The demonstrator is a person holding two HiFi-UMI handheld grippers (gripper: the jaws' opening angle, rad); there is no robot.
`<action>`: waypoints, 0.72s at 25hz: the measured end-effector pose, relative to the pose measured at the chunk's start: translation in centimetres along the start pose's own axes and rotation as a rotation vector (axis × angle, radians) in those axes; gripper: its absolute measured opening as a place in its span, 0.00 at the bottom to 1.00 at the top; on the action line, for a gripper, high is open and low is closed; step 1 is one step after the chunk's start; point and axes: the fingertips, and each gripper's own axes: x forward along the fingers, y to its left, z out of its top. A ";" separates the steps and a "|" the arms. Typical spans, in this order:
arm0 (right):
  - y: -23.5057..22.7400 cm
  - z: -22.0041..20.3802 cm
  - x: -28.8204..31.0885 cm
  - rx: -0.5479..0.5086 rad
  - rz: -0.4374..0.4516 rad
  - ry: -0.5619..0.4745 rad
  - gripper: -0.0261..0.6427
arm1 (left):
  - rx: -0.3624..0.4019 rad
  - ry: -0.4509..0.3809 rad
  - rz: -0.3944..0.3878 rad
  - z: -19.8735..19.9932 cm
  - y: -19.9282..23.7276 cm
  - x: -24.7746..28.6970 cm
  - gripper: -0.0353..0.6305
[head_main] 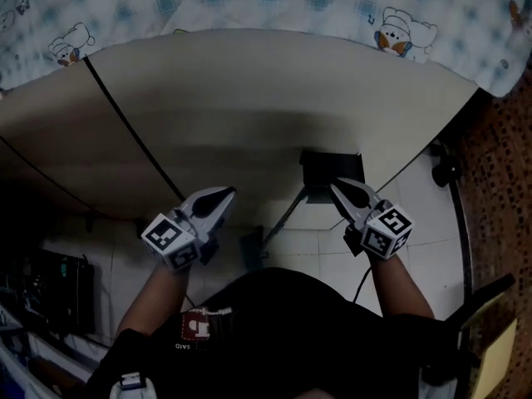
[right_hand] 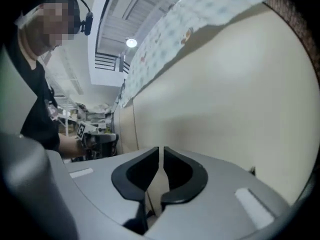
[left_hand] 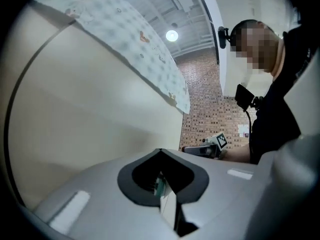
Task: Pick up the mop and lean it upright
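What looks like the mop [head_main: 320,169], a dark flat head with its pole slanting down-left, stands on the pale tiled floor [head_main: 420,214] at the foot of the cream wall [head_main: 274,98]. The left gripper [head_main: 229,192] is closed and empty. The right gripper [head_main: 335,184] is a thin slit apart and holds nothing. Bare wall lies ahead of both.

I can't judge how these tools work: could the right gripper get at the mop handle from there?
Probably yes. The mop handle stands free just left of the right gripper, nothing between; its jaws, a slit apart, must open first.
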 end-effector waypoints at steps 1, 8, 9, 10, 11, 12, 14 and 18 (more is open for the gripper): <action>-0.6 2.4 -0.7 -0.012 -0.039 -0.030 0.08 | 0.025 -0.003 0.004 1.4 0.2 0.4 0.06; -0.2 12.3 -4.0 -0.064 -0.092 -0.124 0.06 | 0.113 -0.081 0.010 11.8 -0.8 1.0 0.06; 0.2 13.2 -4.0 -0.054 -0.074 -0.129 0.06 | 0.123 -0.090 0.009 12.9 -1.0 1.0 0.06; 0.7 14.0 -4.0 -0.038 -0.052 -0.138 0.06 | 0.133 -0.095 0.008 13.8 -1.3 0.9 0.06; 1.0 14.7 -4.0 -0.018 -0.029 -0.150 0.06 | 0.140 -0.099 0.007 14.6 -1.6 0.9 0.06; 1.3 15.2 -4.1 0.001 -0.010 -0.161 0.06 | 0.148 -0.103 0.003 15.1 -1.9 0.9 0.06; 1.5 15.6 -4.1 0.020 0.009 -0.169 0.06 | 0.159 -0.107 -0.011 15.8 -2.6 0.7 0.06; 1.6 15.4 -3.9 -0.011 0.002 -0.146 0.06 | 0.153 -0.096 -0.029 15.6 -3.5 0.6 0.06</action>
